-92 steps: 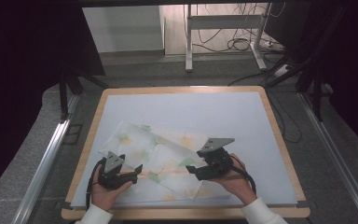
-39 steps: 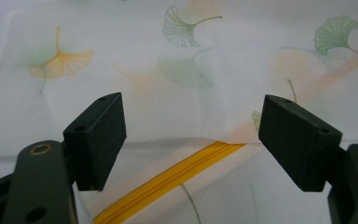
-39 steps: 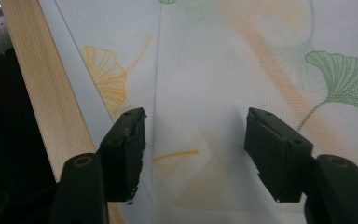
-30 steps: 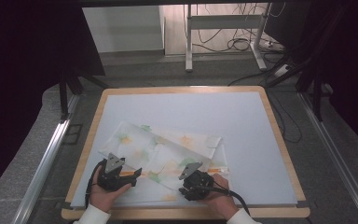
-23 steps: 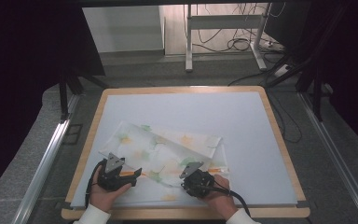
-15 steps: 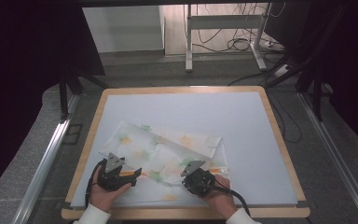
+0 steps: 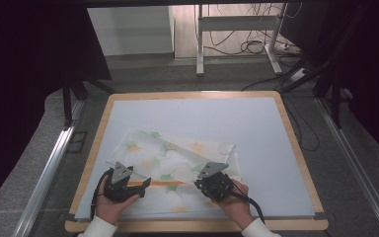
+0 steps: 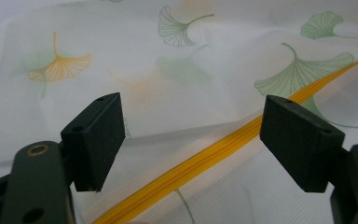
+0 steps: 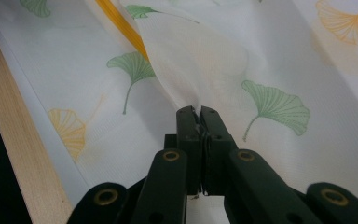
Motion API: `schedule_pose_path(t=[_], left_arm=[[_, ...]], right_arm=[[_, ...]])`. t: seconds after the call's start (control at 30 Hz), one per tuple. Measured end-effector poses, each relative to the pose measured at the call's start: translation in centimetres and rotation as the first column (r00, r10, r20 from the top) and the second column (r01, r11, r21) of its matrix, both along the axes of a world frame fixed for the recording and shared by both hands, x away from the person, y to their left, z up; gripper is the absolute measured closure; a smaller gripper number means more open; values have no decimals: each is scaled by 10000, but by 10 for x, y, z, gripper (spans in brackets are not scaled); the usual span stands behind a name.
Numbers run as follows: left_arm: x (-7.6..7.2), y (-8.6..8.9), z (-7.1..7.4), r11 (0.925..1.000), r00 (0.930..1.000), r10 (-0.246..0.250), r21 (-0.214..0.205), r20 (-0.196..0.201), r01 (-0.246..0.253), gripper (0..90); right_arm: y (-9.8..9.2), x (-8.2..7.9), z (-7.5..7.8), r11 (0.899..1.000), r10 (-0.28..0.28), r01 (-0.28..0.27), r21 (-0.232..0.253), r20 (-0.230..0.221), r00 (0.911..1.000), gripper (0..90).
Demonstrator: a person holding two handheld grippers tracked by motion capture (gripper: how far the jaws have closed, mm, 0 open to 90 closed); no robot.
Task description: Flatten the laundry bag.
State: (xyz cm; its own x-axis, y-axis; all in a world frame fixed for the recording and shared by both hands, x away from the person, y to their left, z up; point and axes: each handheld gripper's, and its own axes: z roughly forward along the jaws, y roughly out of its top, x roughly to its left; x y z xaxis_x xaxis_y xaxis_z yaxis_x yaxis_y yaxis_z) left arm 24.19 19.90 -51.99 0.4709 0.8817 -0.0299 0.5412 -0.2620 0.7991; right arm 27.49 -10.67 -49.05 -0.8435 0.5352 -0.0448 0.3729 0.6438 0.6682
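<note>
Mesh bag, white with a ginkgo-leaf print and a yellow zipper, lies flat in the lower middle of the high view on the worktop, crumpled and part folded over itself. Judging by the drape and the way it tents: very light, thin, fully limp, a bit see-through; no stiffness except along the zipper tape. It should snag or slip rather than break, and a pinch picks up one layer or two with no easy way to tell which. Best holds look like the zipper tape or a folded edge, pinched deep, since loose mesh just stretches. Right claw has just been closing and is now closed on a raised fold of the mesh, fabric rising in a peak from its tips at centre frame. Left claw is wide open, jaws apart on either side of the zipper, gripping nothing. The high view gives the overall layout: the bag's outline and both hands at the bottom edge of the frame, left hand and right hand. It cannot resolve the pinch. The right claw's camera shows the pinch itself plus the wooden worktop rim at far left; the left claw's camera shows the zipper teeth running diagonally between its jaws.
</note>
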Motion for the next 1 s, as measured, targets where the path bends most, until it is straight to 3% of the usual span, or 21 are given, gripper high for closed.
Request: schedule_pose_path(t=[0.33,0.6,0.8,1.0], left_arm=[[0,-2,1,9997,9997,-247,-52,80,248,212],[2,-4,-1,9996,9996,-279,-64,30,280,213],[2,-3,0,9997,9997,-257,11,47,257,210],[3,-3,-1,9995,9995,-298,39,68,298,210]], right_arm=[[-8,13,13,9987,-160,163,489,-67,9998,878],[-10,18,18,9983,-264,266,520,-62,9996,879],[-11,29,24,9935,-408,433,1051,-257,9988,881],[-14,37,29,9910,-637,652,1168,-167,9978,881]])
